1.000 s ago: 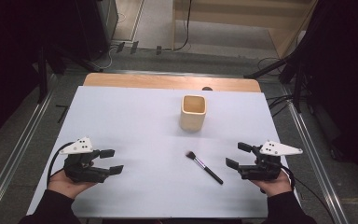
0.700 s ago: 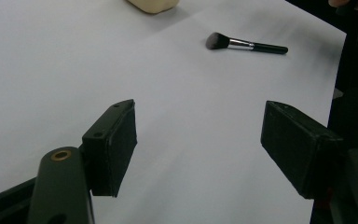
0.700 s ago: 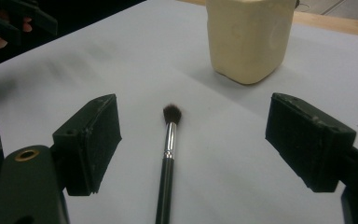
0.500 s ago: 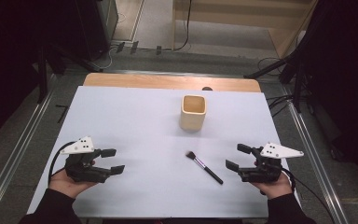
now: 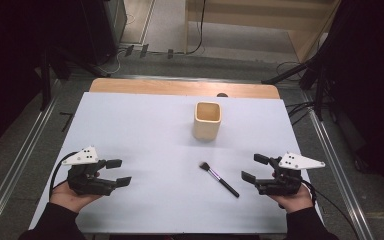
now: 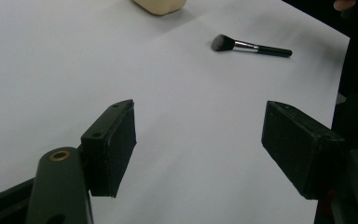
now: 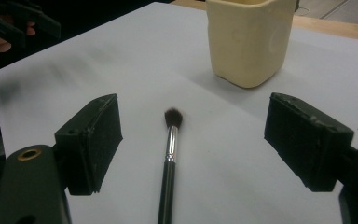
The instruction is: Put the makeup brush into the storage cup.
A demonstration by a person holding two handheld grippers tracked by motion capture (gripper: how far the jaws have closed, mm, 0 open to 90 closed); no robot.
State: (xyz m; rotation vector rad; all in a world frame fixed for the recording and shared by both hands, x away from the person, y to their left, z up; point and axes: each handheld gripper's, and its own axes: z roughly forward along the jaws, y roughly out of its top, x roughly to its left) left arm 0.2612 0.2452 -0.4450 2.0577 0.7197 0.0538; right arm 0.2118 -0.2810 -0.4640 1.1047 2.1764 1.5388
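High view: no brand, label or writing can be read on anything. The left gripper [image 5: 114,172] rests low at about 8 o'clock on the white table cover [image 5: 145,130], jaws spread wide with nothing between them. The right gripper [image 5: 254,168] sits at about 4 o'clock, jaws likewise wide apart and empty.

The makeup brush [image 5: 219,179] lies flat on the cover between the two grippers, nearer the right one but touching neither, with its dark bristle head toward 10 o'clock and its black handle toward 4 o'clock. In the right gripper view the brush [image 7: 169,154] lies in line with the gap between the jaws, bristles pointing away.

The cream square cup [image 5: 207,120] stands upright past the brush, toward 12 o'clock; what can be seen of its inside looks empty.
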